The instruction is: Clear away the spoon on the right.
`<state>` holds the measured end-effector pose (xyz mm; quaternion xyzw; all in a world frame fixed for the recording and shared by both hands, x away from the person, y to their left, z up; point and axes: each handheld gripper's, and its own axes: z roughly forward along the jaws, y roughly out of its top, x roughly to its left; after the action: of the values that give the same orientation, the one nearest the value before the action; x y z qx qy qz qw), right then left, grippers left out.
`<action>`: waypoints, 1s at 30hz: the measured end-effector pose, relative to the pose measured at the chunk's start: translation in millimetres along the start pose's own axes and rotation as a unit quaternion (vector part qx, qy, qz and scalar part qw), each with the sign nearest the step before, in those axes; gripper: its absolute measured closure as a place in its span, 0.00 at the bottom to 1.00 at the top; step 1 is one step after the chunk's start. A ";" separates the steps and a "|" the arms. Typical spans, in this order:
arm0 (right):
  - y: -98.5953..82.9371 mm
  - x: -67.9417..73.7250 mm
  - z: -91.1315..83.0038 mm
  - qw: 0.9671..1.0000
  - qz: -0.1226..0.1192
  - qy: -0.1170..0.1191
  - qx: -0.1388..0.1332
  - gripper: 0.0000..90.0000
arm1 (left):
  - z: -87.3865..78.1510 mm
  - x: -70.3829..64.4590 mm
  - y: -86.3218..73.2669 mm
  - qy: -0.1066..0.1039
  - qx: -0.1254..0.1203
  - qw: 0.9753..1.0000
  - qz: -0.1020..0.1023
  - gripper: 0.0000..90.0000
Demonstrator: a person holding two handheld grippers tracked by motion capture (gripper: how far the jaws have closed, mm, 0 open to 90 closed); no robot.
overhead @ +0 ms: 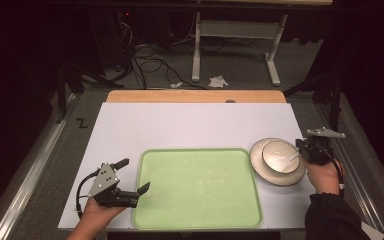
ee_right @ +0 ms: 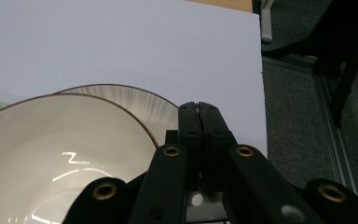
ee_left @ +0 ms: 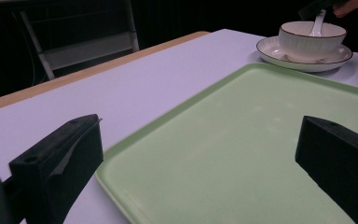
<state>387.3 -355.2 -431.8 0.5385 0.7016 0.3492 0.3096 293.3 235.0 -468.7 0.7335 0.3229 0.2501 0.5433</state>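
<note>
A pale green tray (overhead: 198, 150) lies on the white table top (overhead: 180, 125), with nothing on it. My left gripper (overhead: 135, 175) is open at the tray's left edge; one jaw is over the table, the other over the tray (ee_left: 242, 140). Right of the tray stands a white bowl (overhead: 275, 150) on a brown-rimmed plate (overhead: 260, 167), with a white spoon (overhead: 290, 160) in it. My right gripper (overhead: 302, 150) is shut at the bowl's right rim. The spoon (ee_left: 317, 25) handle rises toward it. In the right gripper view its jaws (ee_right: 199, 107) meet flush over bowl (ee_right: 51, 154) and plate (ee_right: 140, 105).
A wooden strip (overhead: 195, 96) runs along the table's far edge. Beyond it stand a white frame's legs (overhead: 196, 55) on the carpet with cables (overhead: 150, 62) and a scrap of paper (overhead: 218, 81). A metal rail (overhead: 25, 175) flanks the table's left side.
</note>
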 end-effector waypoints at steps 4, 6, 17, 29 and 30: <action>17.1 6.7 22.1 1.000 -0.006 -0.002 0.009 1.00 | 4.6 -2.4 0.7 -0.002 0.005 1.000 0.003 0.02; 18.9 6.8 26.9 1.000 -0.007 -0.005 0.012 1.00 | 4.7 -3.5 1.1 -0.003 0.004 1.000 0.004 0.02; 11.4 -3.9 30.2 0.998 -0.009 -0.024 0.058 1.00 | 2.9 -3.0 0.3 -0.006 0.001 1.000 0.003 0.02; -15.3 -5.5 1.9 0.999 0.007 -0.003 0.039 1.00 | 4.8 -5.0 1.2 -0.010 0.001 1.000 0.006 0.02; -17.4 -5.3 -0.3 0.999 0.008 0.001 0.037 1.00 | 4.5 -4.9 1.3 -0.009 0.001 1.000 0.005 0.02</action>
<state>378.9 -363.5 -445.7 0.5547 0.7099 0.3264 0.2862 293.6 228.2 -468.8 0.7378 0.3141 0.2458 0.5445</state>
